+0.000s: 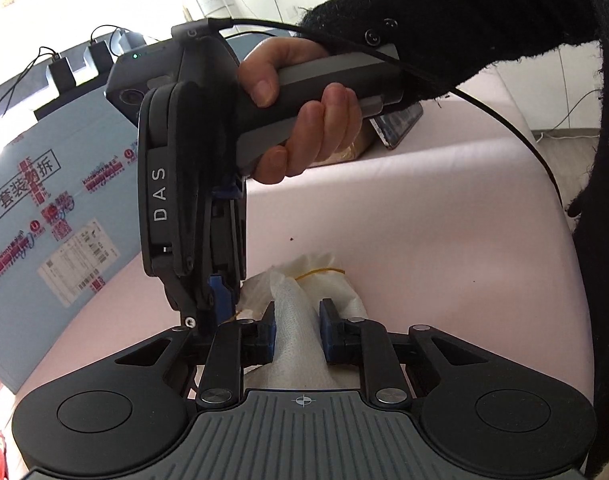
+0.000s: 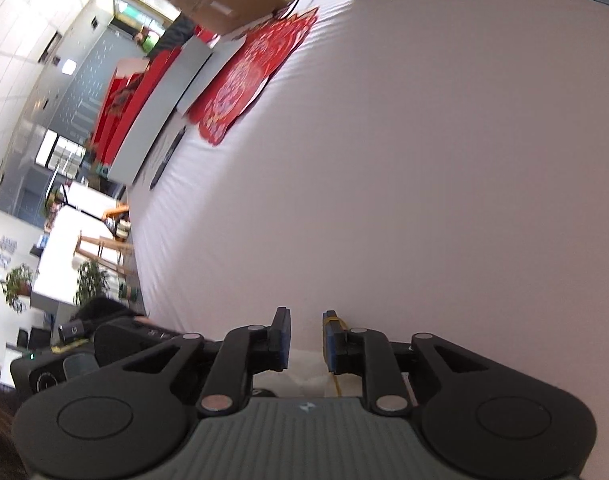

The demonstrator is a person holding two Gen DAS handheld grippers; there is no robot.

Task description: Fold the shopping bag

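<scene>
Both wrist views look down, close over the shared pink tabletop (image 1: 424, 220)
</scene>
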